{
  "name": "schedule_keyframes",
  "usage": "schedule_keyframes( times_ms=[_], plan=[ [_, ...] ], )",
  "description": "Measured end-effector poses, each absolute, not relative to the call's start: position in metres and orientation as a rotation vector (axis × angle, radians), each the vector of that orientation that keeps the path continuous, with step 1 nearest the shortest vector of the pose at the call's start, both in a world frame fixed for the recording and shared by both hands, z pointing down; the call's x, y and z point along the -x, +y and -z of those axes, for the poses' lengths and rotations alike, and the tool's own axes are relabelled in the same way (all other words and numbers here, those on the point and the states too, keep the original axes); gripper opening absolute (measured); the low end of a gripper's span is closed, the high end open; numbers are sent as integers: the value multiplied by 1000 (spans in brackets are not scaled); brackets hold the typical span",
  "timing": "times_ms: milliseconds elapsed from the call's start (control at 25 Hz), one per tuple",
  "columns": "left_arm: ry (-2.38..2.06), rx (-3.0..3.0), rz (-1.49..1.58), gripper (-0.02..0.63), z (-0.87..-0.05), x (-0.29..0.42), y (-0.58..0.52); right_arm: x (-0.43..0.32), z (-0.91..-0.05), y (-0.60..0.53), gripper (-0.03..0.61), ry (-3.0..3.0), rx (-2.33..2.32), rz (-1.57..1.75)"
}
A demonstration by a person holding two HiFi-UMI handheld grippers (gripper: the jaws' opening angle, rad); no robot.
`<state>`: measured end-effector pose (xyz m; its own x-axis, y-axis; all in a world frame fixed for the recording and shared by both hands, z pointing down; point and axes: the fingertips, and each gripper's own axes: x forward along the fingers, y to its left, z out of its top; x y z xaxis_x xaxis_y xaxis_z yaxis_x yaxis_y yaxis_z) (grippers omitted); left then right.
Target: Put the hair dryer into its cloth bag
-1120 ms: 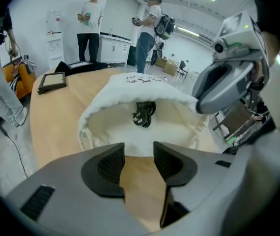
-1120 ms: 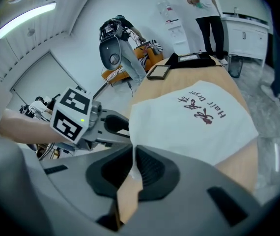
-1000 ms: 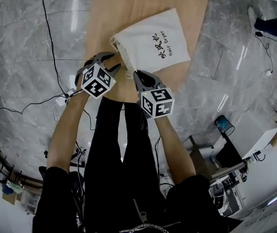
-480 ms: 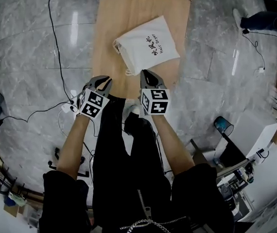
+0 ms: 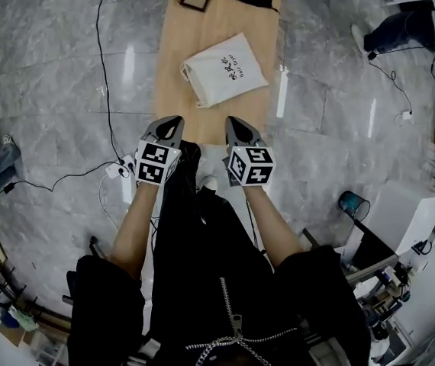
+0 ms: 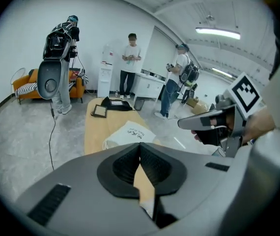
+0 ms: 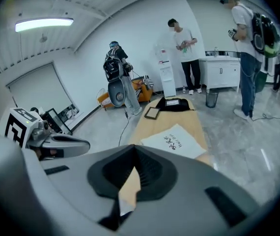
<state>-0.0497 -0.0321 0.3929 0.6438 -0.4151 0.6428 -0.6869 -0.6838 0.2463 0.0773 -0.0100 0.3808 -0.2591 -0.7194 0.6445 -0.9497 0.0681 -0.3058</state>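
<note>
Both grippers had come up and back off the table [image 5: 173, 90] since a second earlier, when they were down at the bag's mouth. They were now held close to the body, clear of the near edge.

Left gripper [image 5: 173, 119]: jaws had just been closing, tips now together, nothing between them. Right gripper [image 5: 233, 119]: jaws also together and empty.

Bag [image 5: 225, 69] lay flat on the table, well apart from both grippers, nothing touching it. It sat further from them than before.

Dryer not seen in any view; judged to be inside the bag.

Reading: release and withdrawal done, task probably complete, though the state of the bag mouth could not be made out
</note>
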Motion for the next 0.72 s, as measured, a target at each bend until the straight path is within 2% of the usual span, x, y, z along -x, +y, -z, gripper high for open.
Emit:
schedule_keyframes(
  times_ms=[400,720],
  plan=[
    [-956,-2440,-634,15,-280,25,81,-77,-245,88,10,-2266,-1777,-802],
    [-1028,-2502,-587,15,-221,10,148,-77,-190,158,9,-2374,-1760,-711]
  ],
)
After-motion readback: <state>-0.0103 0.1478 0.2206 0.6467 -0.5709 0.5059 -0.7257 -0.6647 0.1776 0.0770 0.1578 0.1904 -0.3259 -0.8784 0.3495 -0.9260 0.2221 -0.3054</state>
